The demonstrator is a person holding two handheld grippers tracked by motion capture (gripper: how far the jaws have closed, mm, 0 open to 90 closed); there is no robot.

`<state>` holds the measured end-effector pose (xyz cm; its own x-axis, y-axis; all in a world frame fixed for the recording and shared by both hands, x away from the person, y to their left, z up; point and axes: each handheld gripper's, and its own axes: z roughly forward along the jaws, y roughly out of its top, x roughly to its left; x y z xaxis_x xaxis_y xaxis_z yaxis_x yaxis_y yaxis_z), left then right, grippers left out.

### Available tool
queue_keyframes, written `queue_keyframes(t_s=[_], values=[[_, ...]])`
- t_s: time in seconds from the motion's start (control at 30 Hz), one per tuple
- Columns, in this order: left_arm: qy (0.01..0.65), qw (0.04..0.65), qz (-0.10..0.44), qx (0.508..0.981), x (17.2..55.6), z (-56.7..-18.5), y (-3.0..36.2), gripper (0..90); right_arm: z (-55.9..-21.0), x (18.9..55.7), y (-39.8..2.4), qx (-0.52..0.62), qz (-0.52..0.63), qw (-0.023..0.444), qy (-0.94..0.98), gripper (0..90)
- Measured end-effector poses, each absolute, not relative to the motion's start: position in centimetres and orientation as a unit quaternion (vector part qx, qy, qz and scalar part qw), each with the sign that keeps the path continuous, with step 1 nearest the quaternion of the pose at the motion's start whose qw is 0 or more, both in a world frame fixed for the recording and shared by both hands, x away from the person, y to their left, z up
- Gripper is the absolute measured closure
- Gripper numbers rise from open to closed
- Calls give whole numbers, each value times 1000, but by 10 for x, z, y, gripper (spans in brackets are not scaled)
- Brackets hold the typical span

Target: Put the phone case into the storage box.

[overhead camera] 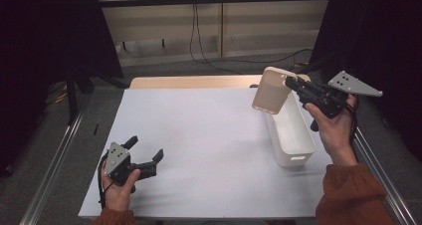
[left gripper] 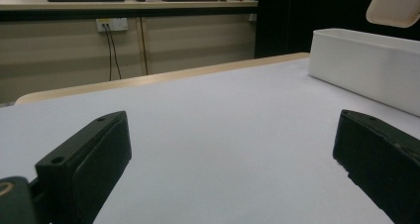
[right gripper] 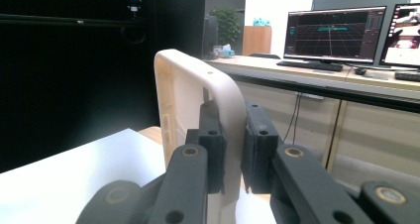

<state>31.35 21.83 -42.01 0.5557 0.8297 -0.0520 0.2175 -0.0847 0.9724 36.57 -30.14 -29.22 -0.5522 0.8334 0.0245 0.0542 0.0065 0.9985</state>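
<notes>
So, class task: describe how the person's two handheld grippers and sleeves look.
Both the left gripper and right gripper are black, with blocky two-jaw fingers and a grey three-cornered plate on top dotted with small holes. Black cables trail from each. The sleeves are rust-orange knit.

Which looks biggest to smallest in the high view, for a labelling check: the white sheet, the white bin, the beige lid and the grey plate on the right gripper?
1. white sheet
2. white bin
3. beige lid, held tilted above the bin, nearer the camera, so this rank is less sure
4. grey plate
</notes>
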Motion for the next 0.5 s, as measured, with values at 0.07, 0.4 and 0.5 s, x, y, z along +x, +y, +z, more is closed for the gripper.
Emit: queue_keyframes(t_s=[0.07, 0.4, 0.5], values=[[388, 555, 273, 683, 314, -422, 219, 19, -292, 368, -304, 352, 610, 319, 634, 810], [385, 551, 275, 688, 314, -422, 220, 21, -290, 380, -321, 364, 600, 320, 636, 809], [382, 548, 275, 691, 315, -422, 221, 21, -289, 387, -328, 360, 594, 325, 641, 809]])
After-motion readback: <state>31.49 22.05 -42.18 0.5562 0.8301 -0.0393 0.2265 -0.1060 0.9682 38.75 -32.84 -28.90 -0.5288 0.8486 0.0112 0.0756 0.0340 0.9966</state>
